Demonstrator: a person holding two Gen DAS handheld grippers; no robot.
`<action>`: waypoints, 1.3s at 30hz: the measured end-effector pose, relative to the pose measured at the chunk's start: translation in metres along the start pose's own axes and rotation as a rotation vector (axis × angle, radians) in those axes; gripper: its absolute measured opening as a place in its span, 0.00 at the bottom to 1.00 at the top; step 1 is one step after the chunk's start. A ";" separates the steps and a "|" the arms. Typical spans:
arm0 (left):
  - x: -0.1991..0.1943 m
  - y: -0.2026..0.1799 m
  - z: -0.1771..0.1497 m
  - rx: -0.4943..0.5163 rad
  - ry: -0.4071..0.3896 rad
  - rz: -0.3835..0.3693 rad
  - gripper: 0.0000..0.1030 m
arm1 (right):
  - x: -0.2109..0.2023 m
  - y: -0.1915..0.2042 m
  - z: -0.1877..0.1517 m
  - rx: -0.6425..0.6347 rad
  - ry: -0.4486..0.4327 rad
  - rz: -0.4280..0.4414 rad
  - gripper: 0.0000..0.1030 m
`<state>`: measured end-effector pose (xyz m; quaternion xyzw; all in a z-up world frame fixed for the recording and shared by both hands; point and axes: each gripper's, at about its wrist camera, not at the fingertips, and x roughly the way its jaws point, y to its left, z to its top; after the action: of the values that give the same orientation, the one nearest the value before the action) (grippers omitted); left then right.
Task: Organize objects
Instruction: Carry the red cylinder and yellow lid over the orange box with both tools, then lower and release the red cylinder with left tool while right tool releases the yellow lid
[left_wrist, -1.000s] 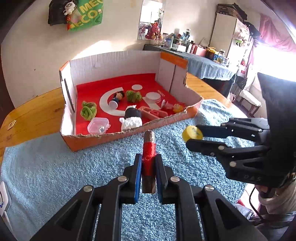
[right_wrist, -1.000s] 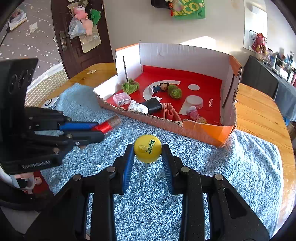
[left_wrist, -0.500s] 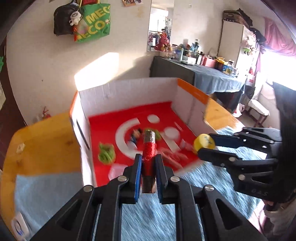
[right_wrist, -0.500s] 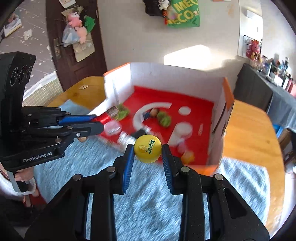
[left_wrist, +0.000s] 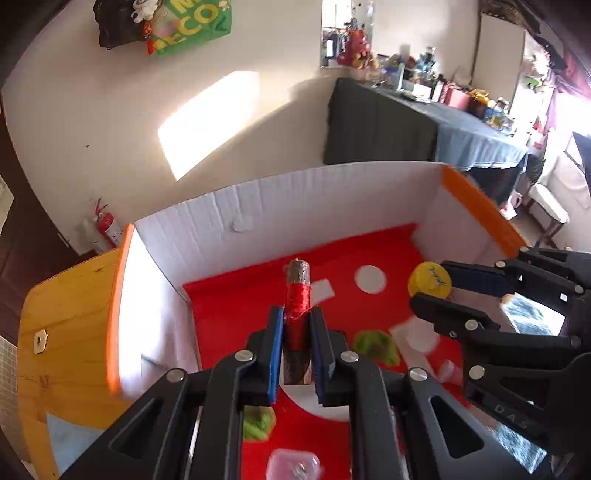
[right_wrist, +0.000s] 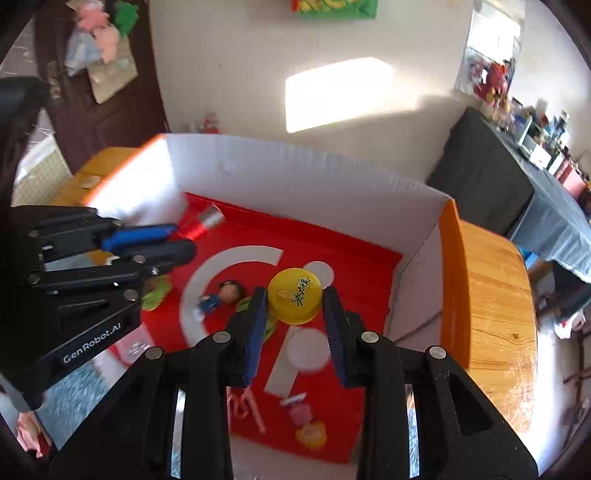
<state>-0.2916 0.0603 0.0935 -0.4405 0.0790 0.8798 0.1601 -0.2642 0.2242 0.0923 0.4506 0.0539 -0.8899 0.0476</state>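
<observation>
Two grippers now hang over the box (left_wrist: 303, 206), where a second ago they were short of its near wall, above the blue towel. The white-walled, orange-edged box fills both views, and its red floor lies directly under both sets of jaws. The wooden desk (right_wrist: 487, 295) shows beyond the right gripper's (right_wrist: 293, 317) right side and off to the left of the left gripper (left_wrist: 297, 332); only scraps of towel (right_wrist: 66, 398) remain at the frame edges, blurred. Behind the box stand a cream wall with a sunlit patch, a dark-draped side table (left_wrist: 406, 122) crowded with small items, and a green bag (left_wrist: 192, 22) hung high.

The left gripper's jaws pinch a red-wrapped stick (left_wrist: 296, 314), which points forward toward the far wall, as before. The right gripper's jaws stand slightly spread with a yellow ball (right_wrist: 294, 301) between them; whether both pads touch it I cannot tell. Below the ball lie a small doll (right_wrist: 221, 297), green clumps (left_wrist: 376, 345) and white discs (right_wrist: 308, 349); a clear tub (left_wrist: 293, 465) sits nearest, under the left jaws, blurred.
</observation>
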 end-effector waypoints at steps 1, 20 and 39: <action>0.005 0.001 0.002 -0.002 0.008 0.003 0.14 | 0.007 -0.002 0.003 0.008 0.016 -0.003 0.28; 0.066 0.007 -0.006 -0.007 0.163 0.061 0.14 | 0.070 -0.018 0.013 0.112 0.201 -0.026 0.28; 0.062 0.016 -0.016 -0.026 0.167 0.039 0.30 | 0.071 -0.013 -0.001 0.112 0.250 -0.027 0.29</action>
<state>-0.3200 0.0537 0.0342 -0.5127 0.0893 0.8440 0.1299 -0.3074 0.2343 0.0351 0.5592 0.0155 -0.8289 0.0031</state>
